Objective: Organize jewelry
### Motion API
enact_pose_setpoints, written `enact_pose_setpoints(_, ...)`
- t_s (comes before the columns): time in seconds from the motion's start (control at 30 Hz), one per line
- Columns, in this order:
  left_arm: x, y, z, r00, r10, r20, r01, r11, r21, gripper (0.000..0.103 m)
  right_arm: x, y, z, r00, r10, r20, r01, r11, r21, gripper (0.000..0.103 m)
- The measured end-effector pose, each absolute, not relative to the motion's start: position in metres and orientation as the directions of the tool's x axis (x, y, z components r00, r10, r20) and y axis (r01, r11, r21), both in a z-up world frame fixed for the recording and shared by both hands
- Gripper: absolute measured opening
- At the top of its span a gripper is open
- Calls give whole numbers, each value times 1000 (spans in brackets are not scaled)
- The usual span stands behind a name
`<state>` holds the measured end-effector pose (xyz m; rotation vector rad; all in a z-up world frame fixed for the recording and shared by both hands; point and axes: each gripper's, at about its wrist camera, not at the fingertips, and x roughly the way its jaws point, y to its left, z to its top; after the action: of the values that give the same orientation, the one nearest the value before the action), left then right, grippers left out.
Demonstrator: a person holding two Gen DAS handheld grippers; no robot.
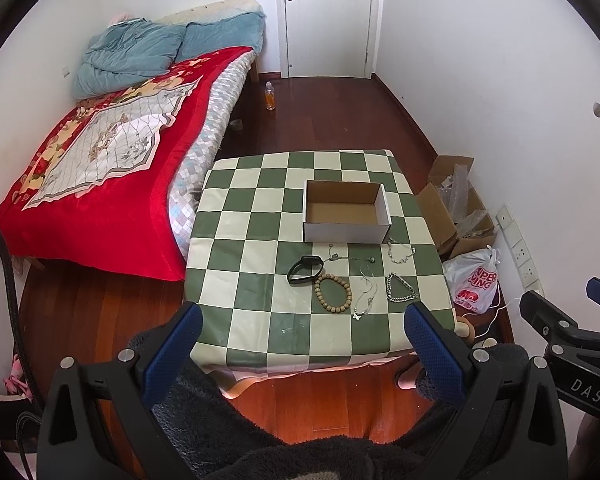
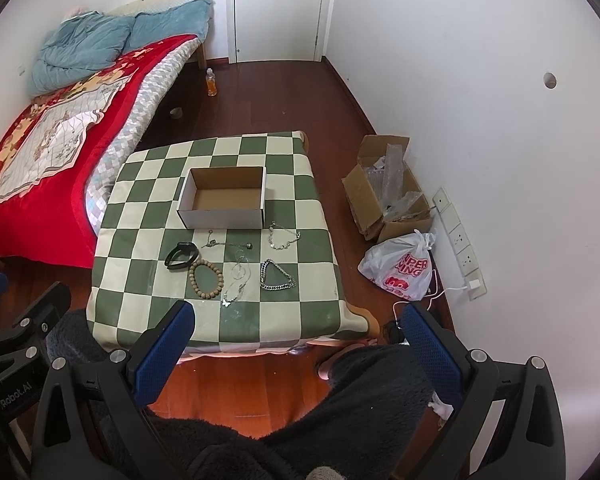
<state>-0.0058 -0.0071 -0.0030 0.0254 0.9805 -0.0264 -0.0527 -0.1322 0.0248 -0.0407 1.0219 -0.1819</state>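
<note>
Blue-padded left gripper [image 1: 304,344] and right gripper [image 2: 298,340] hover, jaws spread, before the table [image 2: 140,312].

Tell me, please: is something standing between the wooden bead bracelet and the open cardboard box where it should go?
Partly. The black band and a thin chain lie on the checkered cloth between the bead bracelet and the cardboard box. Lifted over them, nothing visible blocks it.

The plastic bag [image 2: 398,268] reads "SUPER MING"; the other gripper's [image 1: 588,376] body reads "DAS".
</note>
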Motion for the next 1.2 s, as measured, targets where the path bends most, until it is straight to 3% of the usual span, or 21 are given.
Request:
enact_pose_setpoints(0.93, -6, -4, 1, 565, -13, -825, 32, 999, 6, 103, -49, -137, 30, 517, -160, -841, 140, 985, -101, 103)
enact_pose_setpoints(1.2, 55, 15, -11, 609, 134, -782, -76, 991, 110, 103, -1, -161, 3, 500, -128, -856, 188, 982, -37, 103)
